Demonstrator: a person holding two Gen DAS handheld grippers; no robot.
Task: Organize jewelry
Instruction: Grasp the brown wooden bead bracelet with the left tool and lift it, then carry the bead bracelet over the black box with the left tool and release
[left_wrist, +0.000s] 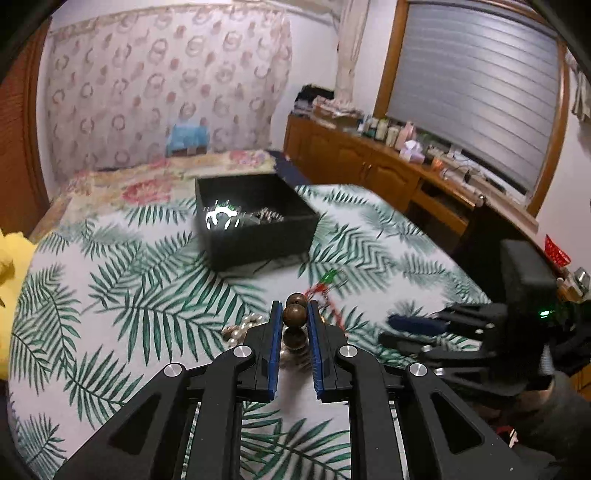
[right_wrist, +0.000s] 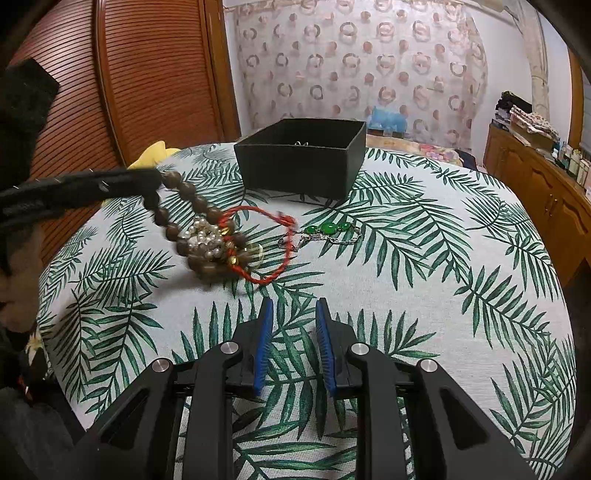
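Note:
My left gripper (left_wrist: 294, 312) is shut on a brown wooden bead bracelet (left_wrist: 294, 315), lifting one end of it; the right wrist view shows the bead string (right_wrist: 184, 206) hanging from that gripper (right_wrist: 155, 181) down to the jewelry pile. The pile holds a pearl piece (right_wrist: 205, 234) and a red cord bracelet (right_wrist: 258, 245). A green-stone chain bracelet (right_wrist: 328, 229) lies right of it. An open black box (right_wrist: 301, 162) with shiny jewelry inside (left_wrist: 221, 218) stands further back. My right gripper (right_wrist: 294, 314) is open and empty, hovering near the table's front.
The round table wears a palm-leaf cloth (right_wrist: 424, 295). A yellow cloth (left_wrist: 9, 258) lies at its left edge. A bed (left_wrist: 147, 177) stands behind, and a wooden cabinet (left_wrist: 369, 162) with bottles runs along the right wall.

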